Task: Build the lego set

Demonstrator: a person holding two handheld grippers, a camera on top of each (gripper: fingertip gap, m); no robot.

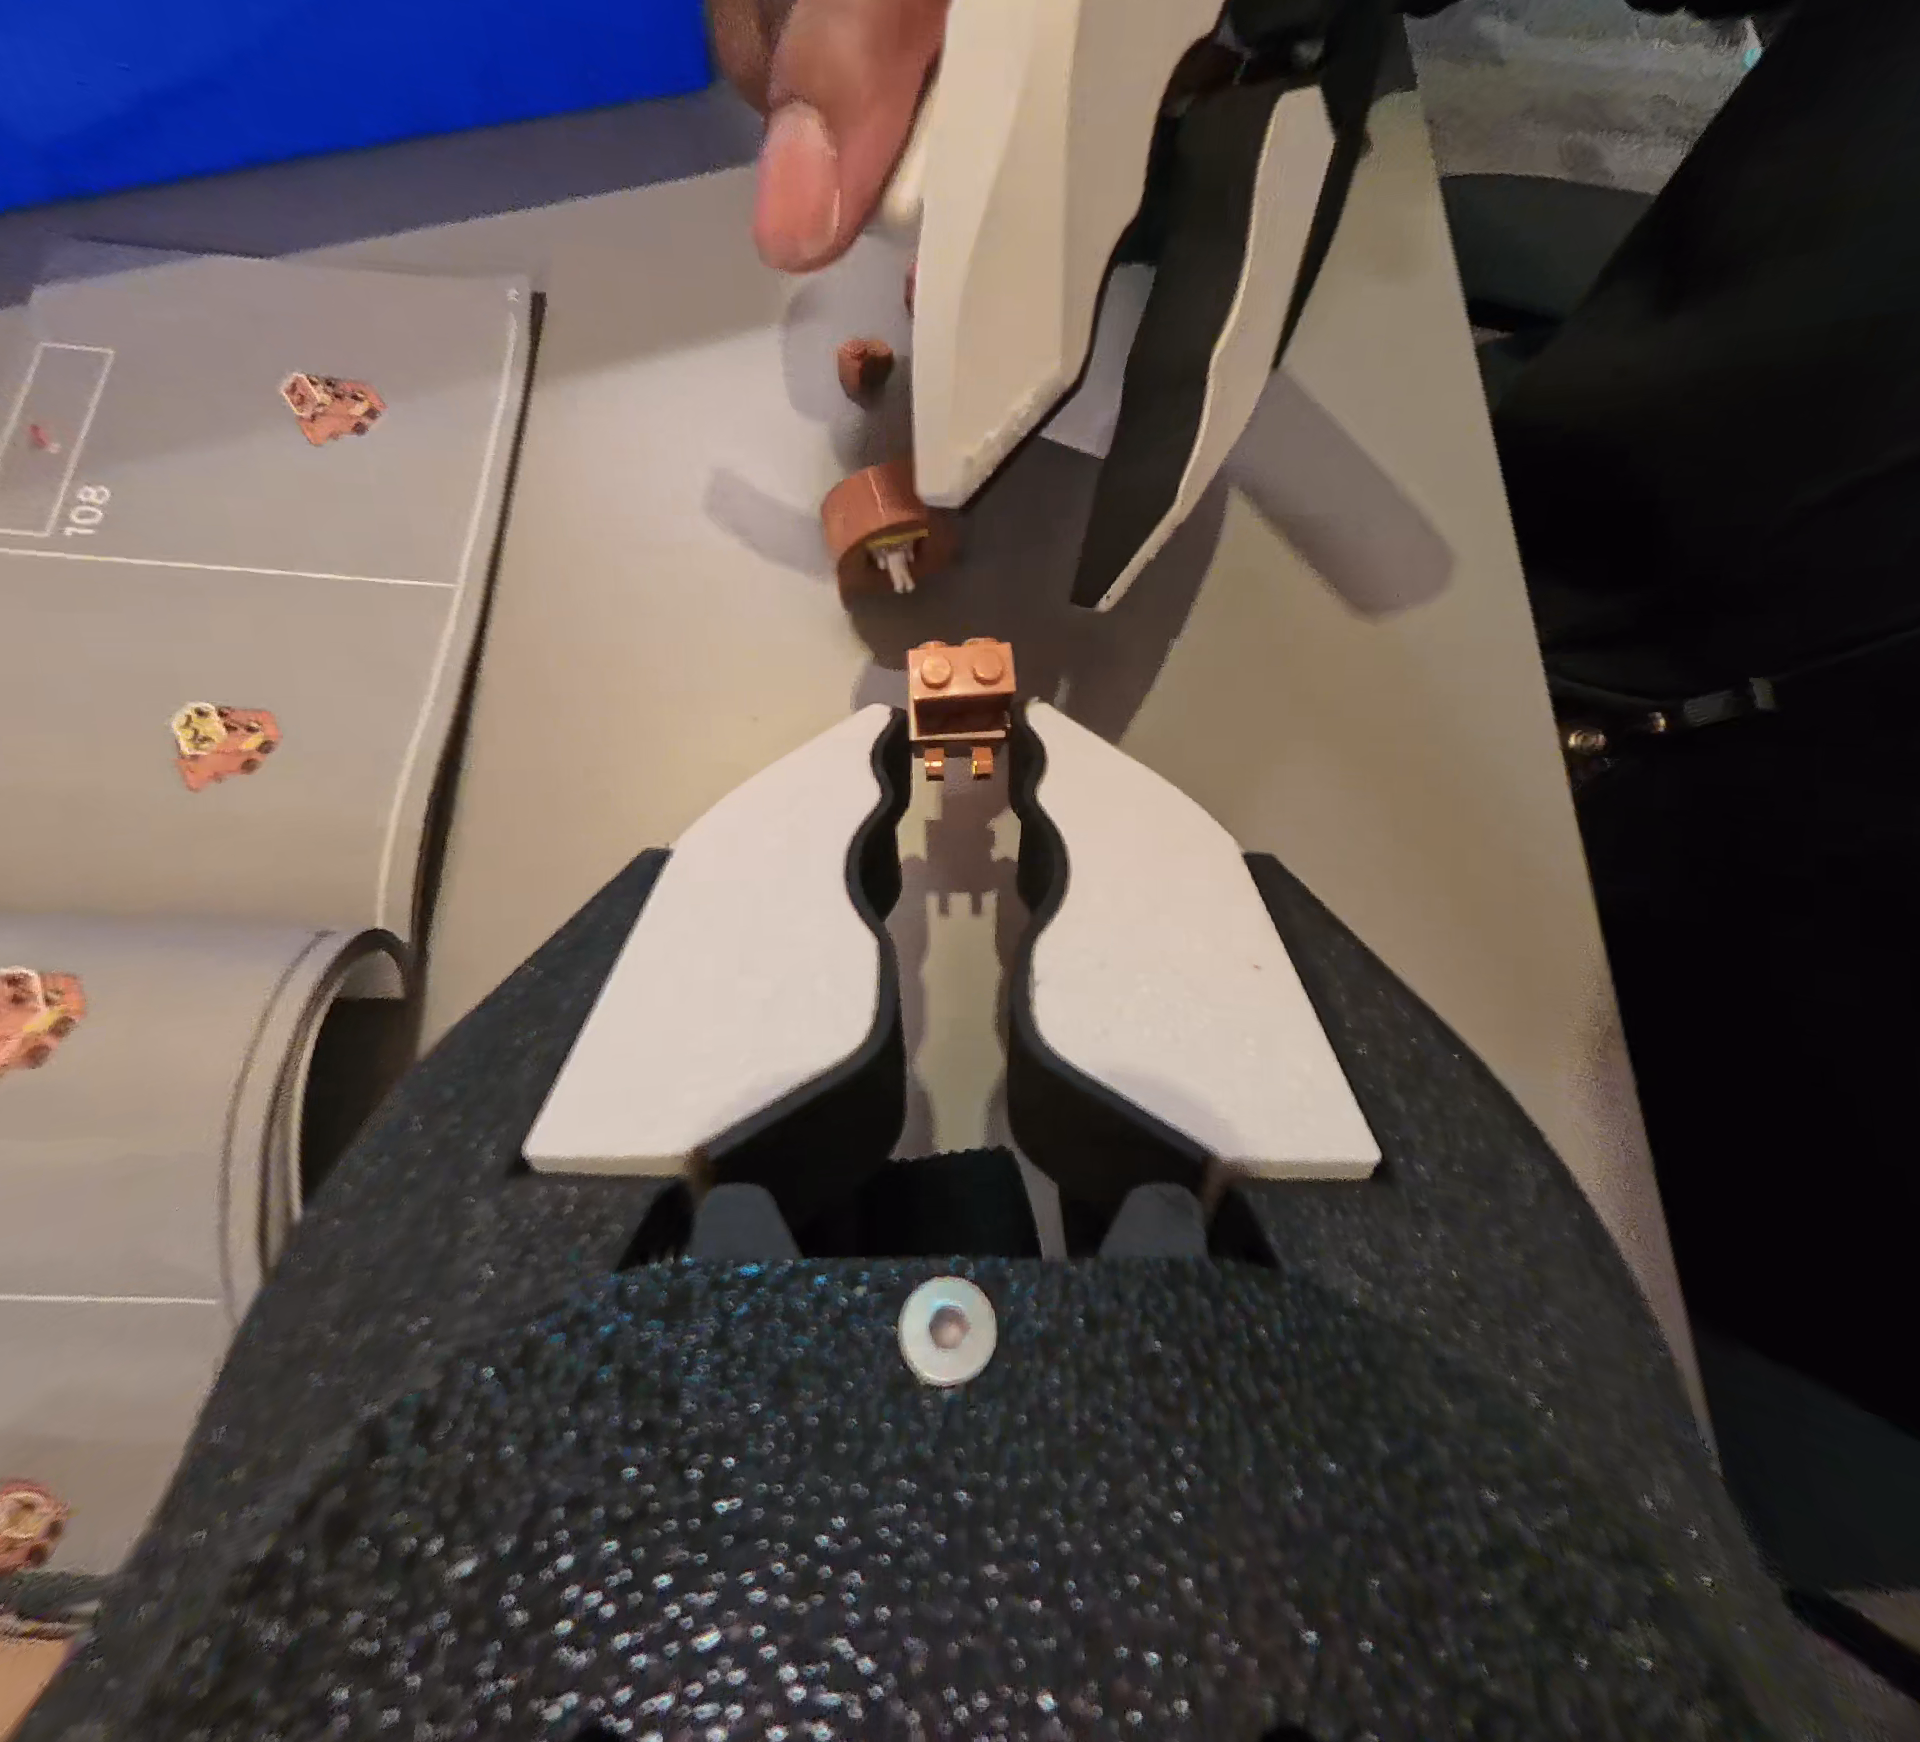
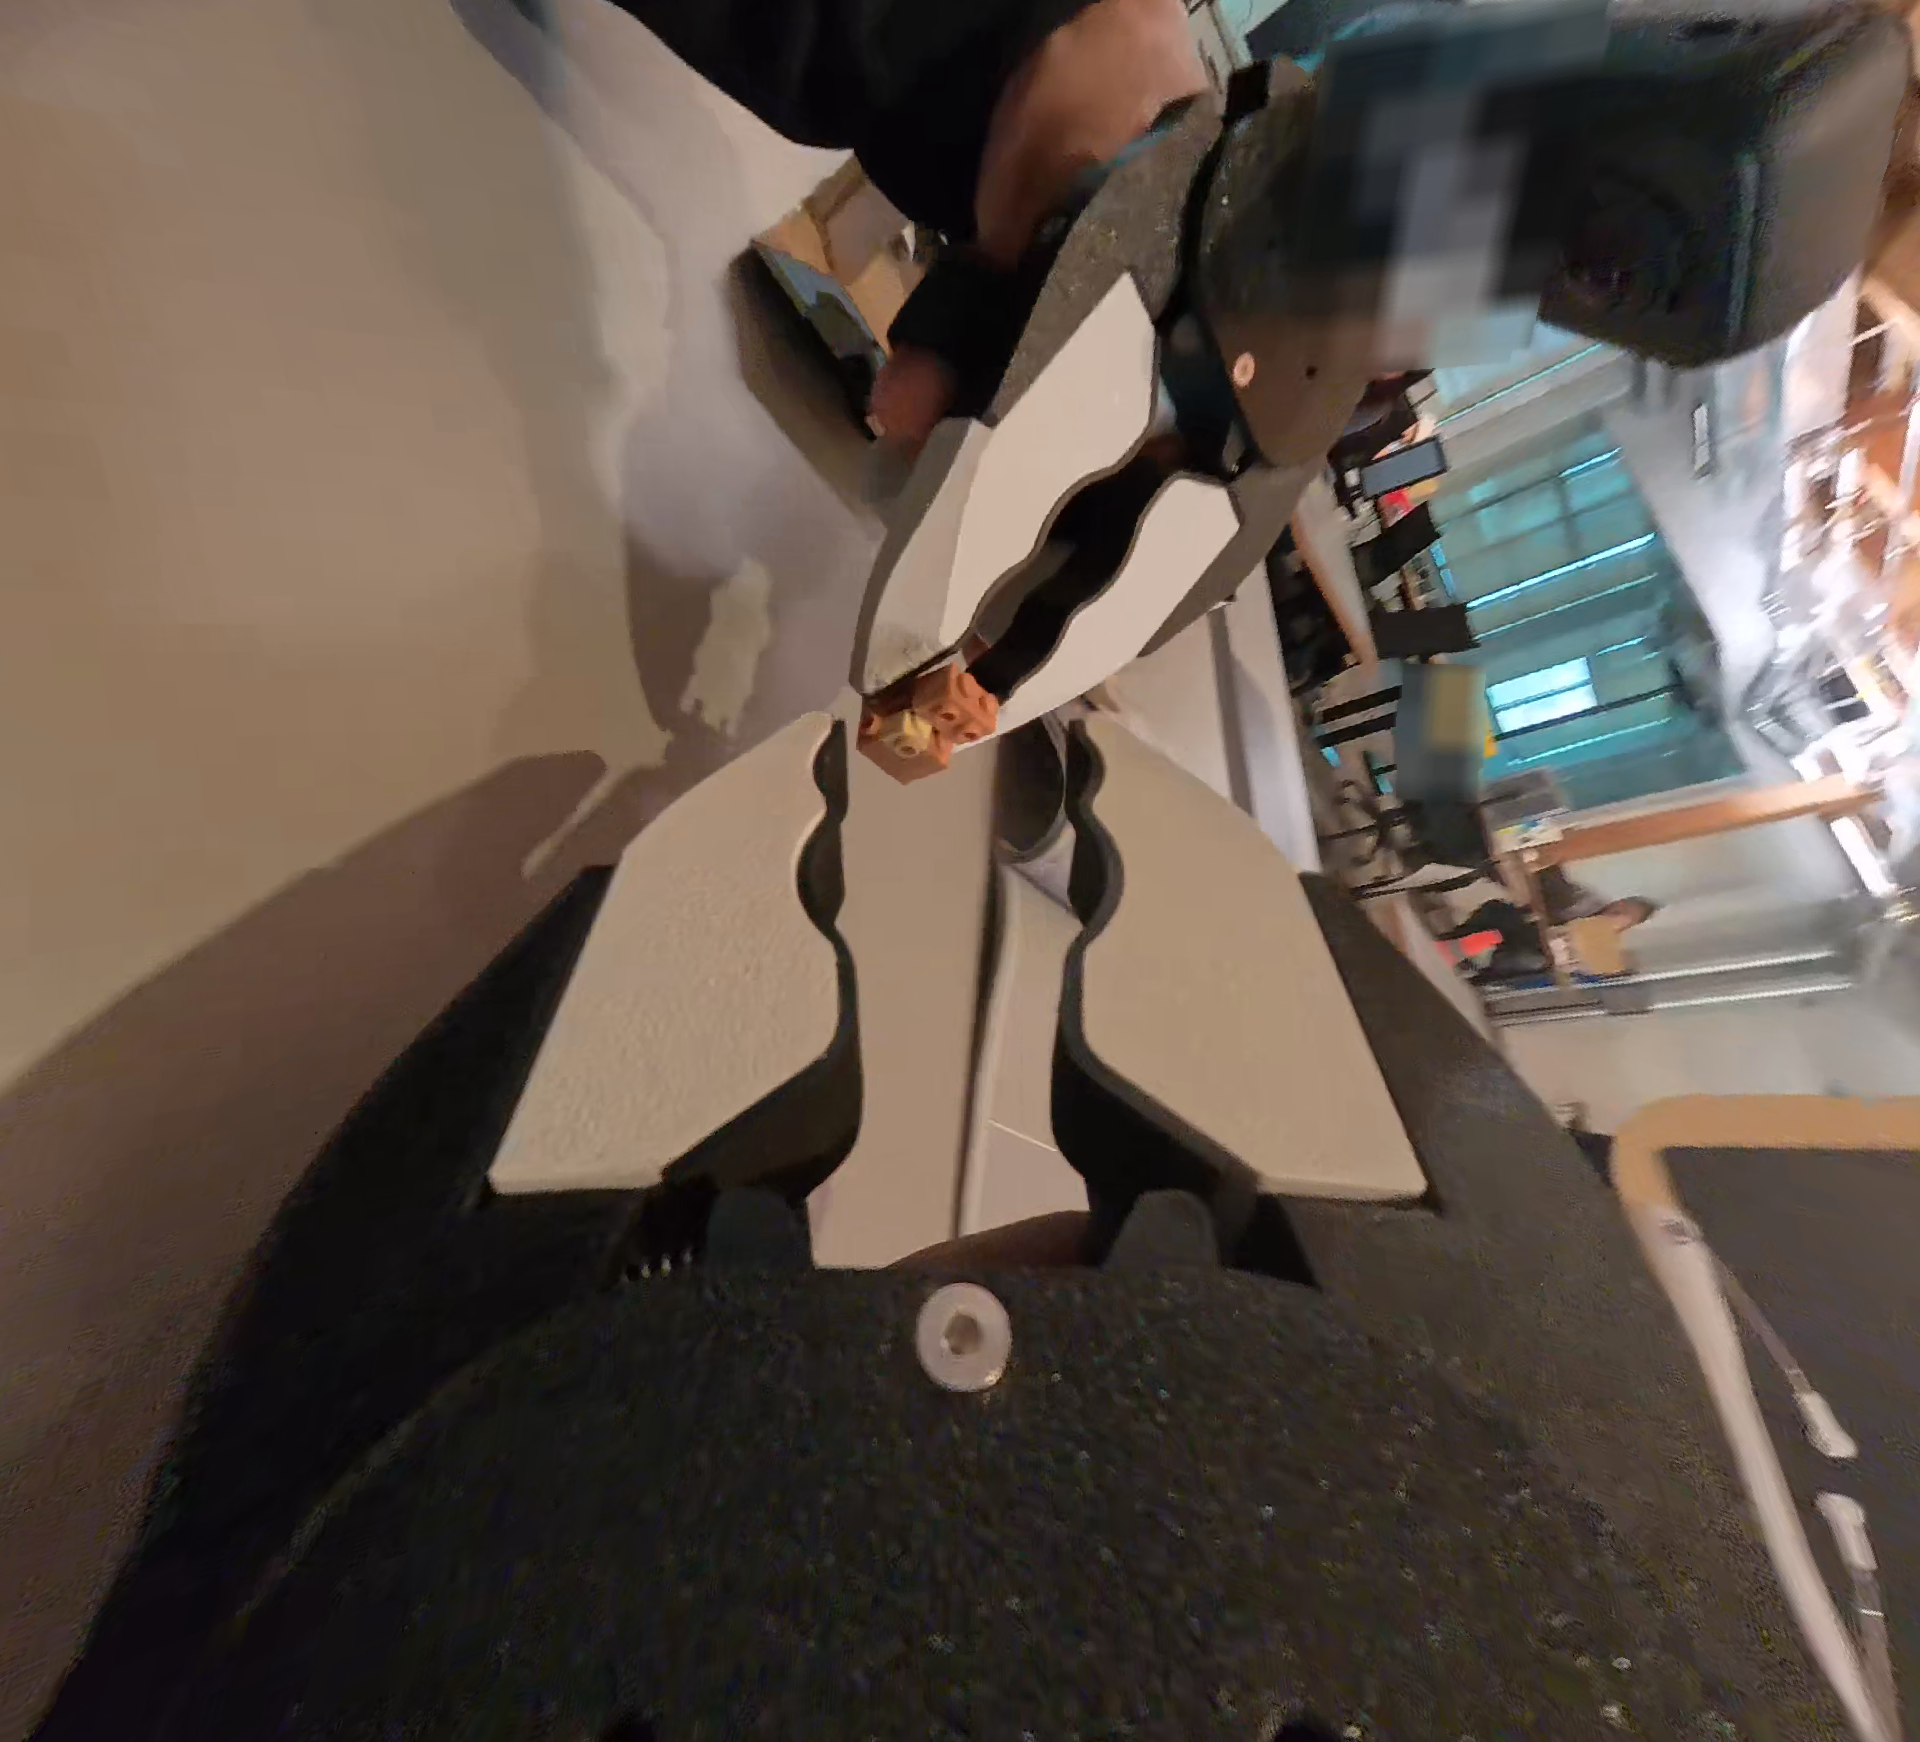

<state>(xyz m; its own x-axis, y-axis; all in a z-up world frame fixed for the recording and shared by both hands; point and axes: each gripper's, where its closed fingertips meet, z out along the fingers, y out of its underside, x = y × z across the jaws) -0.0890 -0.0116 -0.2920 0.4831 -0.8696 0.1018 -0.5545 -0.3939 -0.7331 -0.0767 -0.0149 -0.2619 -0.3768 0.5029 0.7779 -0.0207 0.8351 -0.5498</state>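
Note:
My left gripper (image 1: 961, 718) is shut on a small copper-brown studded brick (image 1: 960, 690) and holds it above the grey table (image 1: 644, 653). It also shows in the right wrist view (image 2: 935, 684) with the brick (image 2: 968, 707) at its tips. My right gripper (image 2: 951, 742) is open with nothing between its pads. In the left wrist view it (image 1: 1029, 539) hangs tip-down just beyond the brick. A brown wheel (image 1: 883, 520) with a white axle is at its left fingertip (image 1: 951, 477). In the right wrist view a brown piece with a cream centre (image 2: 902, 738) sits right beside the brick.
An open instruction booklet (image 1: 260, 601) lies on the left of the table. A second small brown piece (image 1: 864, 367) lies farther back. A person's hand (image 1: 831, 92) holds the right gripper. The table's right edge (image 1: 1496, 653) is close, with a dark chair beyond. Less than 4 cm separates the two grippers' tips. The brown wheel (image 1: 883, 520) sits 7 cm or so from the ends of my left fingers.

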